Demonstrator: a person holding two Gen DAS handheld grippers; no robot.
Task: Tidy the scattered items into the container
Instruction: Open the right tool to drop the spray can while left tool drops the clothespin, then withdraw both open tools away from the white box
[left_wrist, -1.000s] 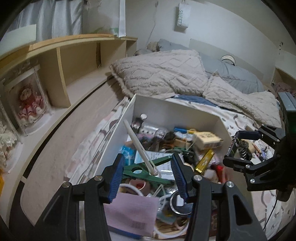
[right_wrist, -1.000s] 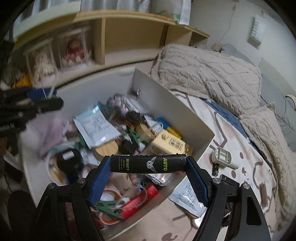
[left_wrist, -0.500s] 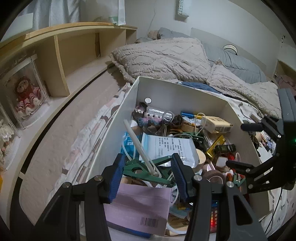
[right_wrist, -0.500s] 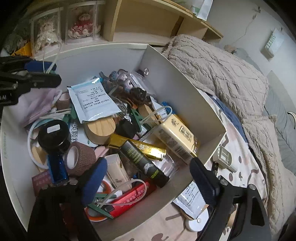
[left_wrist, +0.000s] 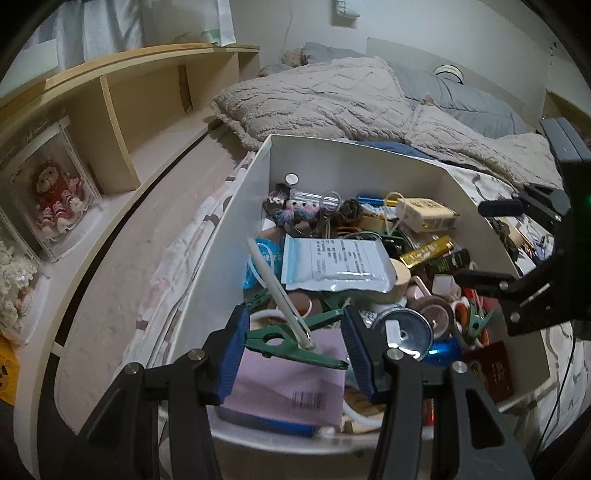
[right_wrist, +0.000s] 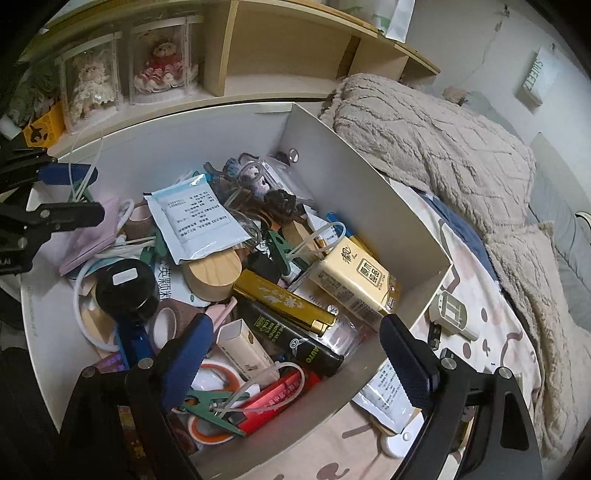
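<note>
The left gripper (left_wrist: 293, 347) clenched a green clip (left_wrist: 291, 341) with a white tie over the box (left_wrist: 354, 155) at its 7 o'clock corner. The right gripper (right_wrist: 295, 347), jaws just opened and released, hung over the black tube (right_wrist: 295, 339), which lay in the box beside a gold lighter (right_wrist: 284, 301). 1 sachet (right_wrist: 384, 397) lay on the bed (right_wrist: 491, 332) at 5 o'clock.

Dim, cool indoor light, strong fisheye bending, black vignetted corners
</note>
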